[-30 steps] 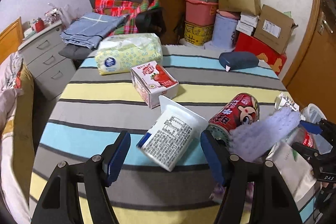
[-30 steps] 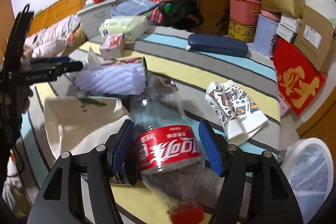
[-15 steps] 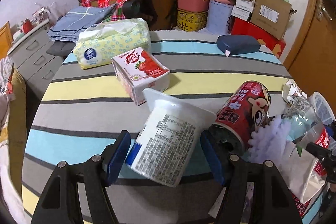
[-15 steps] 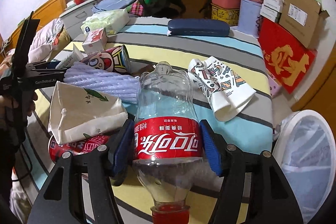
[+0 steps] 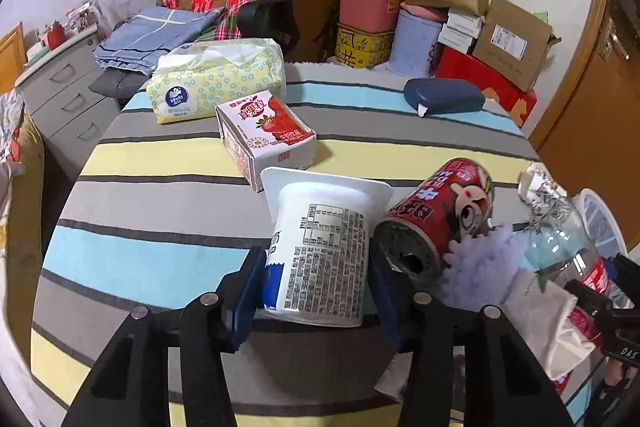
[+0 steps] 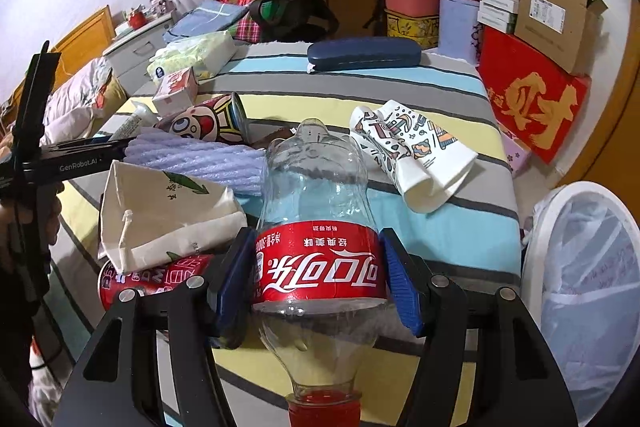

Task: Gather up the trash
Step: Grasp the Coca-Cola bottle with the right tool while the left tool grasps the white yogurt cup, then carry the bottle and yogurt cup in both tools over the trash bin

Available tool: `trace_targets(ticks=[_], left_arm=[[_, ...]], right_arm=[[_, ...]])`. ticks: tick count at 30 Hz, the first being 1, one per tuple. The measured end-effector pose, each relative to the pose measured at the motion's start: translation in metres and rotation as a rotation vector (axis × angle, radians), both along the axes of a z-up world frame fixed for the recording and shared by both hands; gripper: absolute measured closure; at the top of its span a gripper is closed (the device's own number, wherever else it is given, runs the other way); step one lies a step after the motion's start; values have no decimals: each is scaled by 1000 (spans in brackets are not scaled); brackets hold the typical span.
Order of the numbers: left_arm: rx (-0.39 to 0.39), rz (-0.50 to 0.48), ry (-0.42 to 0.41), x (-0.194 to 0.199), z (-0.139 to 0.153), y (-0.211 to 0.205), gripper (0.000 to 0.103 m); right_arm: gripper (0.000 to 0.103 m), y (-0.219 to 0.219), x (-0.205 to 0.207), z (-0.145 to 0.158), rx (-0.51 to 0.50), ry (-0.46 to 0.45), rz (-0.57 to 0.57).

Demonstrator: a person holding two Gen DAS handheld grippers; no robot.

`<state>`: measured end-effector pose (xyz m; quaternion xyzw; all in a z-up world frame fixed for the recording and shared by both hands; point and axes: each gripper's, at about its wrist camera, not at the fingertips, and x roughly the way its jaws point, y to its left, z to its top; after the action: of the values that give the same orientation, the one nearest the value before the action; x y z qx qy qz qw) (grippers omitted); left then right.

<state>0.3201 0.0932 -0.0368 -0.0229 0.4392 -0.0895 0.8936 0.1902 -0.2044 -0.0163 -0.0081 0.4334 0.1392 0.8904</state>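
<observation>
A white yogurt cup [image 5: 324, 251] lies on its side on the striped table [image 5: 160, 195]. My left gripper [image 5: 318, 291] straddles it, jaws closing, both blue pads touching its sides. An empty clear cola bottle [image 6: 316, 211] with a red label sits in my right gripper [image 6: 318, 279], shut on the label band, red cap towards the camera. A red cartoon can [image 5: 440, 215] lies right of the cup. Lilac foam [image 6: 196, 159], a white paper bag [image 6: 160, 211], another red can [image 6: 156, 275] and a crumpled patterned paper cup [image 6: 412, 151] lie between the grippers.
A strawberry milk carton [image 5: 264, 139], a tissue pack [image 5: 216, 83] and a blue case [image 5: 444, 97] sit farther back on the table. A white bin with a liner [image 6: 580, 287] stands off the table's right edge. Boxes and tubs are stacked behind.
My left gripper advanced around the yogurt cup and its jaws narrowed onto it. The bottle in my right gripper rolled from tilted to straight in the view.
</observation>
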Motion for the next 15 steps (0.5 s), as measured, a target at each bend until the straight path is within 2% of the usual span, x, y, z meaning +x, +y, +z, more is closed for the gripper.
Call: trace_targets(ticks=[15], left_arm=[[-35, 21, -83, -50, 33, -4, 53]], right_arm=[[39, -7, -18, 10, 79, -51, -36]])
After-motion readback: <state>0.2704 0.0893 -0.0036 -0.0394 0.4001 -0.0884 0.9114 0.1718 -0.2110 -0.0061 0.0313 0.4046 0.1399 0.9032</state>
